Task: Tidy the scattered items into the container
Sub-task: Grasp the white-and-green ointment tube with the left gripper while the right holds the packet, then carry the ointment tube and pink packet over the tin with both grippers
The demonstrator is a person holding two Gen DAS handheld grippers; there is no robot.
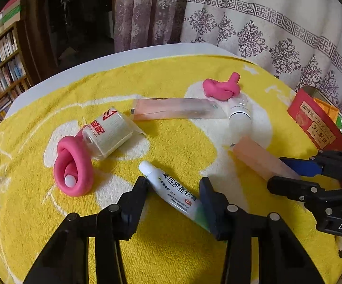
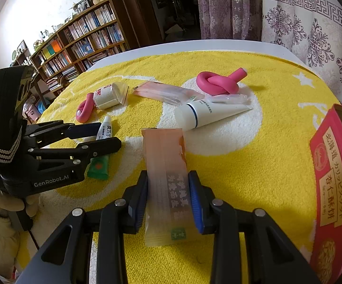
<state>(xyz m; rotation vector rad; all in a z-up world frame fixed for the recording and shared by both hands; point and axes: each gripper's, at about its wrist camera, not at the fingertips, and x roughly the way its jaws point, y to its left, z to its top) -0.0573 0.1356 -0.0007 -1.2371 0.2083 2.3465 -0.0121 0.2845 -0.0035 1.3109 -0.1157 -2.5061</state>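
A small white ointment tube [image 1: 173, 189] with a green tail lies slanted on the yellow towel [image 1: 182, 146]. My left gripper [image 1: 174, 187] has its pads against the tube's neck and tail; the right wrist view shows this left gripper [image 2: 107, 137] straddling the ointment tube [image 2: 106, 130]. My right gripper [image 2: 168, 203] is shut on a peach sachet [image 2: 166, 177], which sticks out forward between the pads. The right gripper [image 1: 289, 175] also appears at the right of the left wrist view, with the sachet [image 1: 258, 158]. A red tin [image 2: 331, 189] stands at the right.
Scattered on the towel are two pink knotted foam curlers [image 1: 220, 88] [image 1: 71, 165], a wrapped bandage roll [image 1: 109, 132], a long pink sachet [image 1: 175, 111] and a white cream tube [image 2: 208, 113]. A bookshelf [image 2: 83, 40] and curtains [image 1: 265, 23] stand beyond the table.
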